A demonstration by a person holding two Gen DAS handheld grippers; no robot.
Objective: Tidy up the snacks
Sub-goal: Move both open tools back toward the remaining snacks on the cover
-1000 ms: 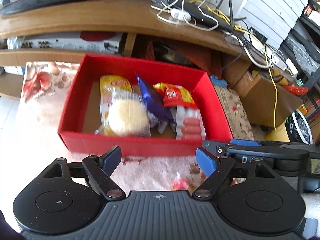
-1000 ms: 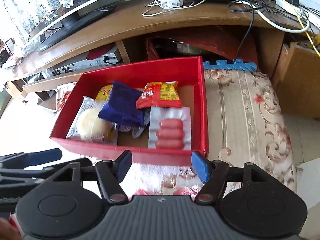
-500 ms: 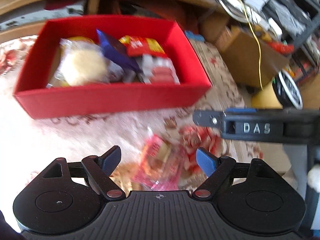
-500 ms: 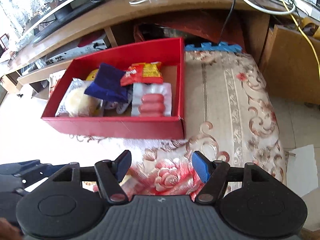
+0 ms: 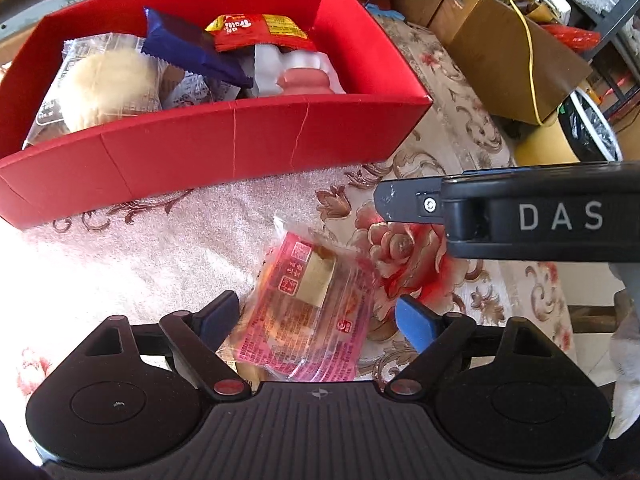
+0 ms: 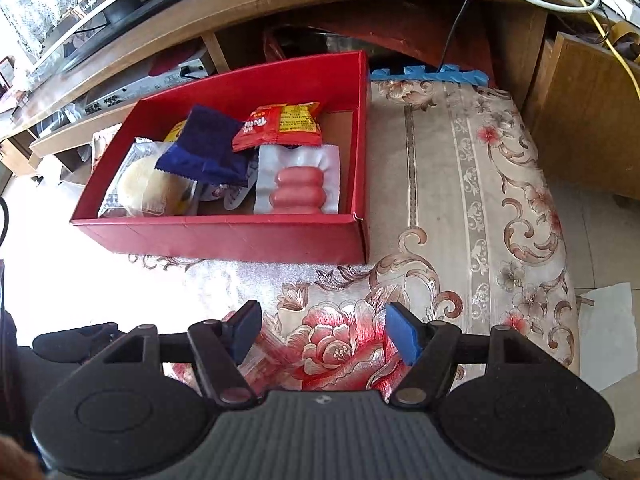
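Observation:
A red box (image 5: 240, 144) (image 6: 240, 236) on the floral cloth holds a wrapped round bun (image 5: 108, 84), a blue packet (image 5: 192, 52), a red-and-yellow packet (image 5: 260, 32) and a sausage pack (image 5: 304, 76). In front of the box a pink snack packet (image 5: 308, 340) lies flat on the cloth. My left gripper (image 5: 316, 312) points down over it, open, one pad on each side and neither pressing. My right gripper (image 6: 324, 324) hovers open over a rose pattern with nothing between its fingers. One of its fingers (image 5: 500, 216) crosses the left wrist view just right of the packet.
A low wooden bench (image 6: 280, 12) with cables and electronics runs behind the box. A brown cardboard box (image 5: 512, 52) and a wooden cabinet (image 6: 592, 112) stand to the right. White paper (image 6: 608, 332) lies on the floor past the cloth's right edge.
My left gripper has dropped and tilted down, and the pink packet now lies between its fingers. The right gripper has backed off from the box a little; its jaws look slightly wider.

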